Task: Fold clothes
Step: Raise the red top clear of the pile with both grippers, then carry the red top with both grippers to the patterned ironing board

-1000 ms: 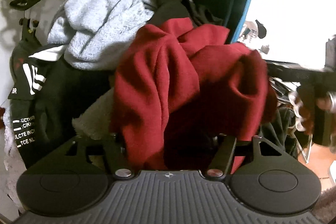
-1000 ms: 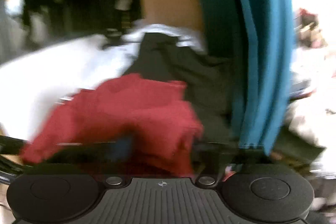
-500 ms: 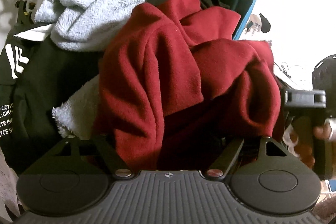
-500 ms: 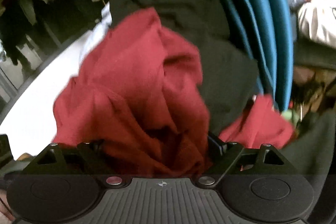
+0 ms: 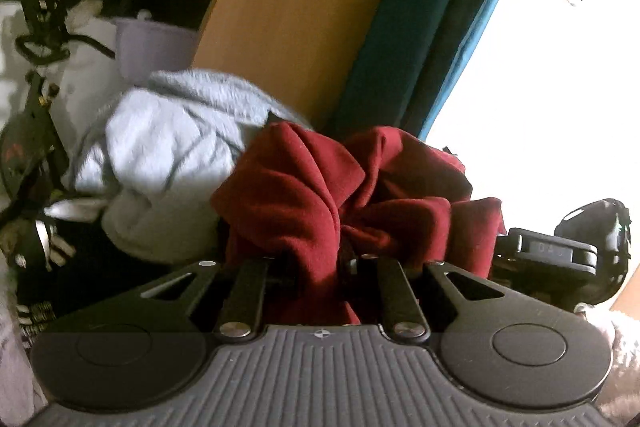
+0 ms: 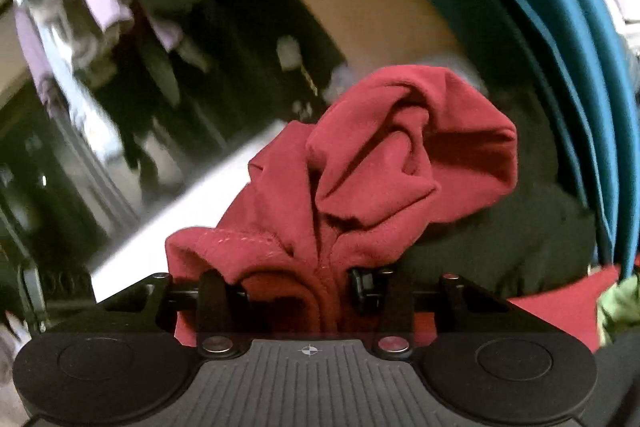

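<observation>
At the bottom of the left wrist view, the left gripper [image 5: 316, 267] has its jaws closed on a bunched fold of the soft, matte red garment [image 5: 320, 195]. The right gripper [image 6: 296, 287] likewise pinches the red garment [image 6: 380, 163] at a stitched hem, the cloth ballooning in rounded folds at centre frame. Behind, at middle left, lies a fuzzy pale-blue fleece [image 5: 168, 155]; farther back, a smooth tan board [image 5: 296, 11] and pleated teal curtain [image 5: 432, 19].

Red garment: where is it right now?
The red garment is bunched at centre in both wrist views, clamped in the left gripper and right gripper. In the left view the pale blue fleece lies to its left, the teal curtain behind.
</observation>
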Demonstrator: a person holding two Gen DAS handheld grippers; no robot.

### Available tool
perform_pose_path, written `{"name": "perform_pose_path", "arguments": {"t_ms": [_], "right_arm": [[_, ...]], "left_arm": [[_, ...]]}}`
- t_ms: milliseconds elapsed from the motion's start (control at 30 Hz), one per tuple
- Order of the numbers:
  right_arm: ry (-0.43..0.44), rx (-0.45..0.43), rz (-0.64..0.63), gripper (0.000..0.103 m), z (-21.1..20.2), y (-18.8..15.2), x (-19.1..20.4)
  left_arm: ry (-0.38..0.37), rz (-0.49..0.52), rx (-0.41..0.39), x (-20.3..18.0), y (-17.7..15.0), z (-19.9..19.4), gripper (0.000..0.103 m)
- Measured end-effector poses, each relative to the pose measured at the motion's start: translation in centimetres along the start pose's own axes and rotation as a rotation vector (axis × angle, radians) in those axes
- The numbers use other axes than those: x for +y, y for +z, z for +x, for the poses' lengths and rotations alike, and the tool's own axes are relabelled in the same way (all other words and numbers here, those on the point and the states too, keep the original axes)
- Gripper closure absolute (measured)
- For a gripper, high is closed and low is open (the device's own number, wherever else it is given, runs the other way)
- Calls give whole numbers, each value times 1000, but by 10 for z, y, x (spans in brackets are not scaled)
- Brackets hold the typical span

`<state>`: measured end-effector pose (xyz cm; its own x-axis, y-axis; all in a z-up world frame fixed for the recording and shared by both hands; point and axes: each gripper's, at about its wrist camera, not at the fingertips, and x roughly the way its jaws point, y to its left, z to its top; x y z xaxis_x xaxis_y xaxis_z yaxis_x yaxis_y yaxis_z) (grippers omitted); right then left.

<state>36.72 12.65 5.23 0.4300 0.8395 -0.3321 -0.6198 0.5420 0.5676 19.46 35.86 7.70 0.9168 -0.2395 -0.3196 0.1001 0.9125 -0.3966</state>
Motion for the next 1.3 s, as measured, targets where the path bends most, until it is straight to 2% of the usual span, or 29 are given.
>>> {"name": "perform_pose_path", "arguments": {"t_ms": [67, 100, 200, 333, 567, 767, 900, 1133, 1300], "right_arm": [[9, -45, 0, 66, -7, 10, 7], [-15, -48, 9, 67, -9, 11, 6], [-74, -29, 44, 68, -9, 2, 0], [-141, -14, 63, 68, -11, -11, -3], [-204, -32, 65, 68, -34, -14, 3], [-258, -62, 54, 68, -54, -11, 11], [-295, -110, 60, 68, -72, -12, 19], [-376, -224, 78, 68, -120, -13, 32], [-442, -304, 60, 68, -167, -16, 39]], "left_arm": [[35, -1, 17, 2, 1, 9, 88], [54, -17, 38, 4, -1, 16, 88], [87, -71, 105, 8, -6, 29, 88], [149, -60, 196, 2, -10, 44, 87], [129, -61, 220, -4, -12, 52, 87], [51, -60, 224, -9, -12, 55, 87], [-42, -34, 214, -20, -10, 57, 87], [-252, 51, 197, -67, -7, 63, 87], [-345, 97, 214, -108, -10, 72, 87]]}}
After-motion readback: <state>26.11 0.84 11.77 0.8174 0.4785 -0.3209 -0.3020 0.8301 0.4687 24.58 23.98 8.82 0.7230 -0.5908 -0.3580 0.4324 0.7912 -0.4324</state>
